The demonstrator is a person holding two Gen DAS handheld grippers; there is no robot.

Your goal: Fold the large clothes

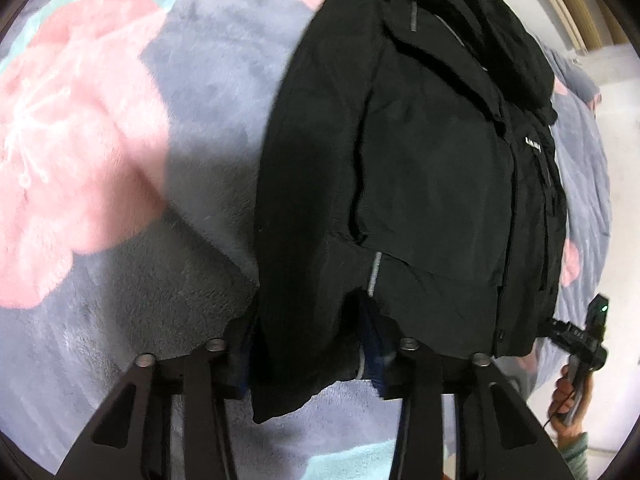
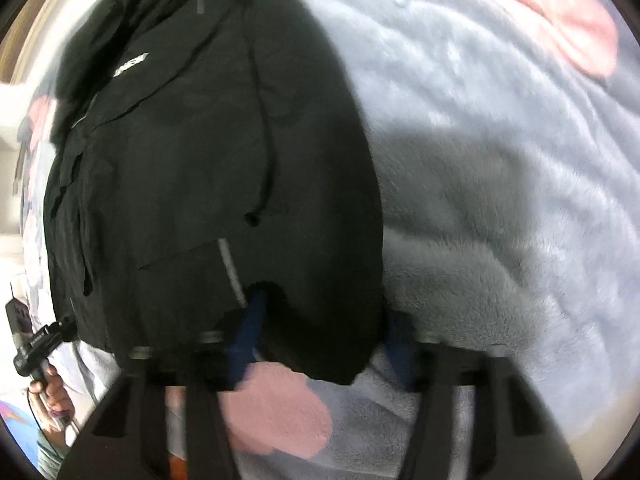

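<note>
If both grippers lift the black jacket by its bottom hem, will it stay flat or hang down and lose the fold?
The black jacket will probably sag: its cloth lies in soft wrinkles and layered flaps on the fleece blanket. The hem corner between the left gripper fingers already droops loosely. It looks thick and layered, so likely rather heavy for two small grips; the right gripper has hem too.

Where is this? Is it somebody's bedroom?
Probably a bedroom, yes. A black jacket lies on a fluffy grey blanket with big pink flowers, spread like bedding. A wooden edge, maybe a bed frame, curves past a white wall. I can't be sure it is a bed.
</note>
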